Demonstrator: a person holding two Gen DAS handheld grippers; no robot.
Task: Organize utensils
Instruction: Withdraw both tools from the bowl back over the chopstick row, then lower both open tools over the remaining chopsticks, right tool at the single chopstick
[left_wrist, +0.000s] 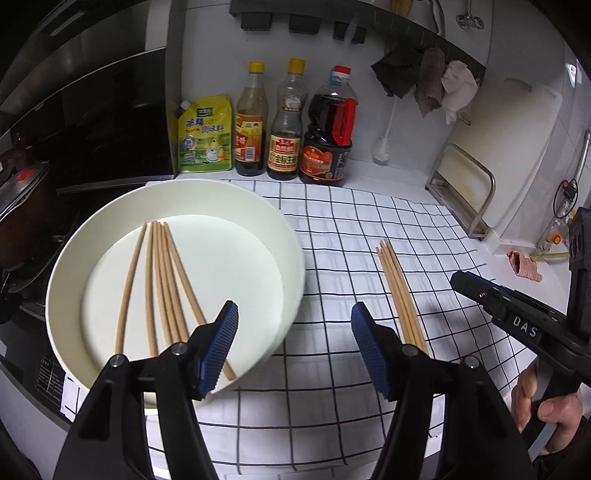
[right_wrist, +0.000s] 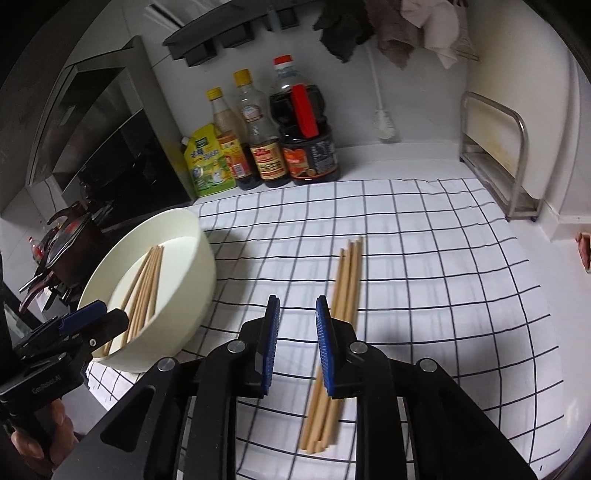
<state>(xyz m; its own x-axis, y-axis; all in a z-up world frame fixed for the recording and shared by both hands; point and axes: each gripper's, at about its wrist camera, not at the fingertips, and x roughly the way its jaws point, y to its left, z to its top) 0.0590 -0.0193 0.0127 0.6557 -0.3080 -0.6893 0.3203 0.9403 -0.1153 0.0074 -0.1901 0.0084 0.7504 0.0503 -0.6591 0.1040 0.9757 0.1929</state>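
A cream bowl stands at the left of a checked cloth and holds several wooden chopsticks. A second bundle of chopsticks lies on the cloth to the right. My left gripper is open and empty, above the bowl's near right rim; it also shows in the right wrist view. My right gripper is open and empty, just left of the loose bundle; it shows at the right in the left wrist view.
The white cloth with black grid covers the counter. Sauce bottles and a yellow pouch stand at the back wall. A metal rack stands at the right. A stove with pot is at the left.
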